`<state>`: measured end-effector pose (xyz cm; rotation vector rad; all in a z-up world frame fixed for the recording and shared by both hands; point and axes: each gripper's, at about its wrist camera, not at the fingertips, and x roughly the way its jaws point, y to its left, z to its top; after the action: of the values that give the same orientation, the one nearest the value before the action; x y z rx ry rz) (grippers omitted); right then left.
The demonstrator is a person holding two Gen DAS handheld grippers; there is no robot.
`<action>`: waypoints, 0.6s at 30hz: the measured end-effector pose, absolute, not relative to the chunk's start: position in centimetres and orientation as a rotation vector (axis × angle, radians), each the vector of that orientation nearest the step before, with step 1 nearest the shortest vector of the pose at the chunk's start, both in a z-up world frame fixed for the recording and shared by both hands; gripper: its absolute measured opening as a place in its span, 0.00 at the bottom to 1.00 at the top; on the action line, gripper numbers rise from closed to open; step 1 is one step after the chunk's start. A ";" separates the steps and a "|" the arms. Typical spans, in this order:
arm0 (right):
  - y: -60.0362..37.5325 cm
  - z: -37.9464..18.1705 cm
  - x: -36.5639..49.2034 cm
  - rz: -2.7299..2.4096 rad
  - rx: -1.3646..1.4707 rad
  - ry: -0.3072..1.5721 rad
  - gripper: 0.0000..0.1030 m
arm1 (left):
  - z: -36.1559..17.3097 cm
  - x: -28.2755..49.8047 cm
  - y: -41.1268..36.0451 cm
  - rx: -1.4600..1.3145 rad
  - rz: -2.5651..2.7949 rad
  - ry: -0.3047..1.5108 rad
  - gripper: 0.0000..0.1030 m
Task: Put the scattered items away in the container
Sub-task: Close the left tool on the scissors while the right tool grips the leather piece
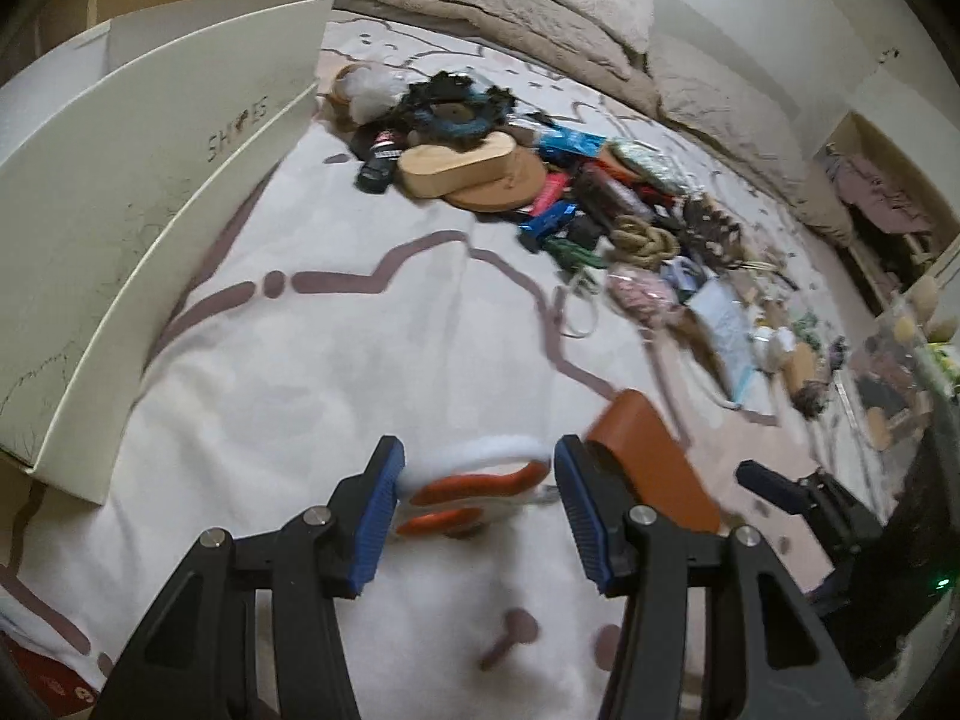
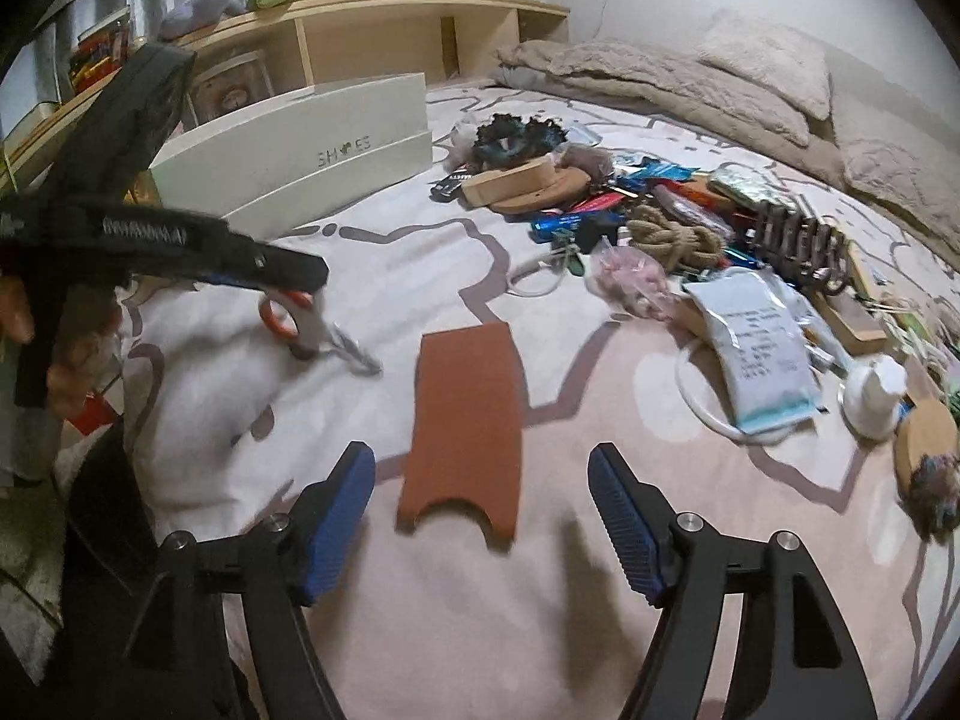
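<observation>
Through my left wrist camera, my left gripper (image 1: 477,507) stands spread above the orange-handled scissors (image 1: 474,489), whose handles lie between the two blue pads (image 1: 378,516) on the white bedspread (image 1: 360,360). I cannot tell whether either pad touches them; the jaws are wide apart, so nothing is grasped yet. Just right of my right-hand pad lies the brown leather piece (image 1: 654,462). The white shoe box (image 1: 150,180), my container, stands at far left with its lid tilted up, well apart from the scissors. The main clutter (image 1: 540,180) runs in a band from far centre to the right.

Through my right wrist camera, my right gripper (image 2: 480,516) is likewise spread and holds nothing; the brown leather piece (image 2: 462,426) lies flat between the jaws and beyond them, its notched end nearest me. At left my left gripper (image 2: 264,267) hangs over the scissors (image 2: 300,324), whose blades point right, toward the leather. The shoe box (image 2: 300,144) sits far left, beside the heap of scattered items (image 2: 630,210).

I judge the step in hand to be the pick-up: each gripper is lined up on its own item. Next I should lower and clench on the scissor handles, then carry them left to the box; the thin leather will need a pinch at its edge.
</observation>
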<state>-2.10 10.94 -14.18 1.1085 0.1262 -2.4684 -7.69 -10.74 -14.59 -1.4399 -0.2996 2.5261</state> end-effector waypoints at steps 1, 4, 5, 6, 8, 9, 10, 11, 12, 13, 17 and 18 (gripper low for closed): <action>10.8 -14.4 -2.6 -2.470 1.130 0.126 0.71 | -14.8 -7.8 -10.7 -1.444 2.533 -0.295 0.51; 10.5 -15.1 -3.7 -2.471 1.174 0.107 0.71 | -15.4 -8.2 -10.5 -1.464 2.558 -0.256 0.59; 10.5 -15.3 -3.9 -2.469 1.185 0.095 0.71 | -15.7 -8.2 -10.3 -1.469 2.568 -0.229 0.65; 10.5 -15.5 -4.2 -2.466 1.195 0.081 0.71 | -15.9 -8.1 -10.1 -1.471 2.571 -0.208 0.66; 10.4 -15.8 -4.5 -2.468 1.206 0.070 0.71 | -16.4 -8.0 -9.6 -1.478 2.567 -0.173 0.72; 10.3 -15.9 -4.7 -2.472 1.210 0.070 0.71 | -16.6 -7.9 -9.4 -1.480 2.568 -0.152 0.74; 10.2 -16.0 -4.8 -2.479 1.213 0.073 0.71 | -16.8 -7.8 -9.2 -1.476 2.573 -0.129 0.76; 10.2 -16.1 -4.9 -2.483 1.216 0.075 0.71 | -16.9 -7.6 -8.9 -1.469 2.581 -0.093 0.78; 10.1 -16.2 -5.0 -2.485 1.217 0.078 0.71 | -17.0 -7.4 -8.6 -1.462 2.590 -0.055 0.79; 10.0 -16.3 -5.0 -2.490 1.214 0.082 0.71 | -17.1 -7.3 -8.3 -1.457 2.597 -0.018 0.82; 9.6 -16.6 -5.1 -2.504 1.206 0.112 0.71 | -17.8 -6.7 -7.3 -1.430 2.623 0.125 0.85; 9.6 -16.6 -5.1 -2.506 1.205 0.116 0.71 | -18.0 -6.6 -7.0 -1.421 2.626 0.162 0.87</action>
<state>-5.09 9.55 -16.64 1.2046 0.1158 -2.5063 -6.60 -7.00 -17.96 -1.4214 0.1620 2.6261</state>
